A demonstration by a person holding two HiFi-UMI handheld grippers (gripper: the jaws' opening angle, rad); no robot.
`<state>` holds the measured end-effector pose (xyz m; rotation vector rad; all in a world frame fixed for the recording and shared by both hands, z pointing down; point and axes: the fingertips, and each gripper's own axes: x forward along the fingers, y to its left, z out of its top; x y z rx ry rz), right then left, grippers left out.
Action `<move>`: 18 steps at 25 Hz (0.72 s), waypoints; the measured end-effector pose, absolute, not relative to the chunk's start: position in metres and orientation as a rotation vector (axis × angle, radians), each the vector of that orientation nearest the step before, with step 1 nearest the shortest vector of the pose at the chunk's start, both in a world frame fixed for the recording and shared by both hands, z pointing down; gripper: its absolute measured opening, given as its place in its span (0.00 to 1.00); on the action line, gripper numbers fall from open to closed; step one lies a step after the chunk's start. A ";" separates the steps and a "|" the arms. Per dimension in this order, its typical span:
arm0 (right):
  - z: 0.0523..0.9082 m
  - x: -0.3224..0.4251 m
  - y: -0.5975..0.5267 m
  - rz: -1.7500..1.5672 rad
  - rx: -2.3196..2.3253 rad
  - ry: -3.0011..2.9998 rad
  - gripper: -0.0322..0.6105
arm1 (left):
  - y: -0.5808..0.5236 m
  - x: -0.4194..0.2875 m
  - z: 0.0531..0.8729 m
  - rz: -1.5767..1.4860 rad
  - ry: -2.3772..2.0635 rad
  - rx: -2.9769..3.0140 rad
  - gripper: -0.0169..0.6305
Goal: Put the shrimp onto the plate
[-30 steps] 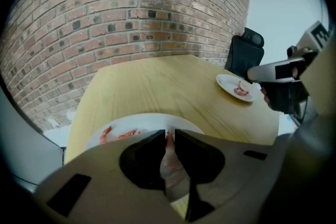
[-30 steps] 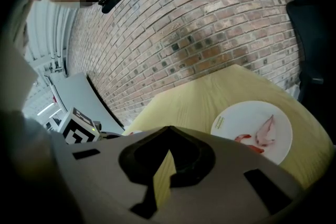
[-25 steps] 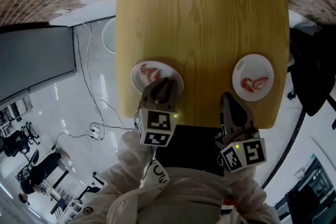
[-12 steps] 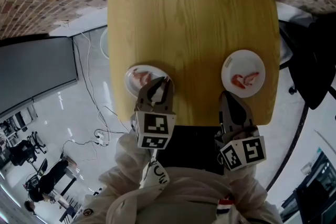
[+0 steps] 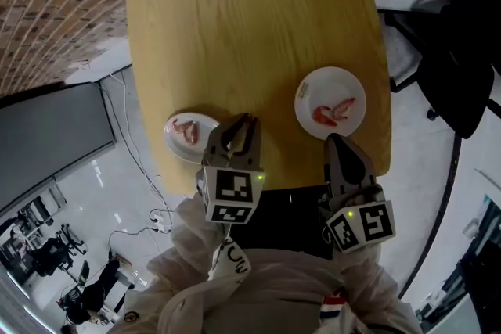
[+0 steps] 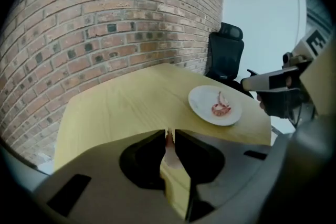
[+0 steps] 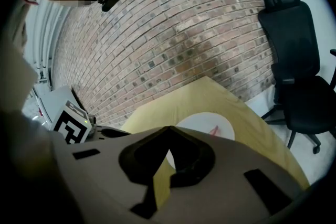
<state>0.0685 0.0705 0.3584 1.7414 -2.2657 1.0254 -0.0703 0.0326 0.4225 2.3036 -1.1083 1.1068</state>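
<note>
One bench point(image 5: 258, 27) carries two white plates, a left plate point(image 5: 176, 148) and a right plate point(image 5: 325, 86). Shrimp show in three places. One is a single pinched shrimp point(image 6: 169, 140). The others are the left plate's shrimp point(image 5: 186, 131) and the right plate's shrimp point(image 5: 333, 112), and whether either of those red heaps is one piece or two cannot be told. There are two grippers, the left gripper point(image 5: 244, 121) and the right gripper point(image 5: 335, 138). Each has two fingers point(image 5: 225, 141) and one marker cube point(image 5: 232, 195), which makes four fingers and two cubes. One black office chair point(image 7: 294, 60) stands beside one brick wall point(image 6: 105, 23).
</note>
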 end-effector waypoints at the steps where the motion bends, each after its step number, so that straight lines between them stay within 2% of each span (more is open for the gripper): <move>1: 0.358 0.075 0.071 1.028 1.760 -2.257 0.09 | 0.031 -0.062 0.423 1.110 -1.093 2.317 0.12; 18: 0.363 0.157 0.081 1.077 1.958 -2.130 0.09 | 0.008 0.049 0.417 1.142 -0.895 2.487 0.12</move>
